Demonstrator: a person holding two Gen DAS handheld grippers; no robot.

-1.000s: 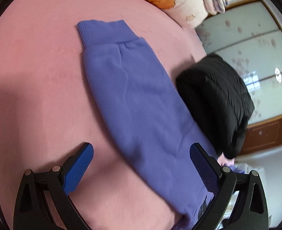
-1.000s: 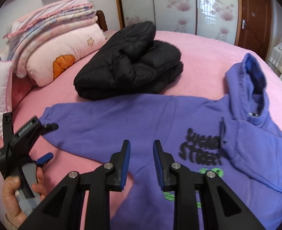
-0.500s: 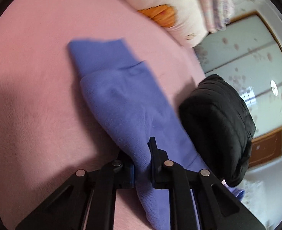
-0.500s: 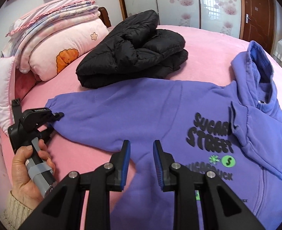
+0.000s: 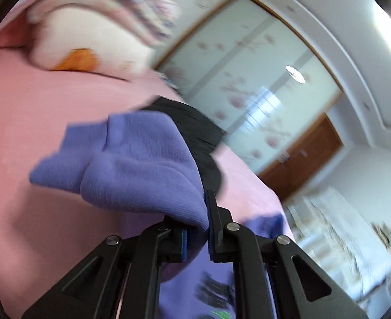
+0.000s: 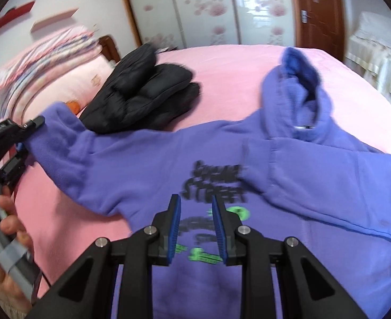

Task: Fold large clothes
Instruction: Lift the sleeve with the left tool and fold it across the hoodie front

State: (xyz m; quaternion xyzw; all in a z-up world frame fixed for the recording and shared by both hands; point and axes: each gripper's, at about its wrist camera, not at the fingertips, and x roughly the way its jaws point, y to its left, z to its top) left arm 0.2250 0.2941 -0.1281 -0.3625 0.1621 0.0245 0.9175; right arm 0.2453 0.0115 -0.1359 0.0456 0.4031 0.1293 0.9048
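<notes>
My left tongs [image 5: 196, 230] clamp the hoodie's [image 6: 222, 164] sleeve [image 5: 142, 164], lifted off the pink bed [image 6: 235, 79]; my right tongs [image 6: 196, 226] hover slightly apart above its printed chest. Beyond the hoodie, spread front-up, lie a black jacket [image 6: 142, 98] and pillows [image 6: 62, 74].

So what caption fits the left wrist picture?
Left gripper pinches the purple hoodie's sleeve, lifted above the pink bed.
</notes>
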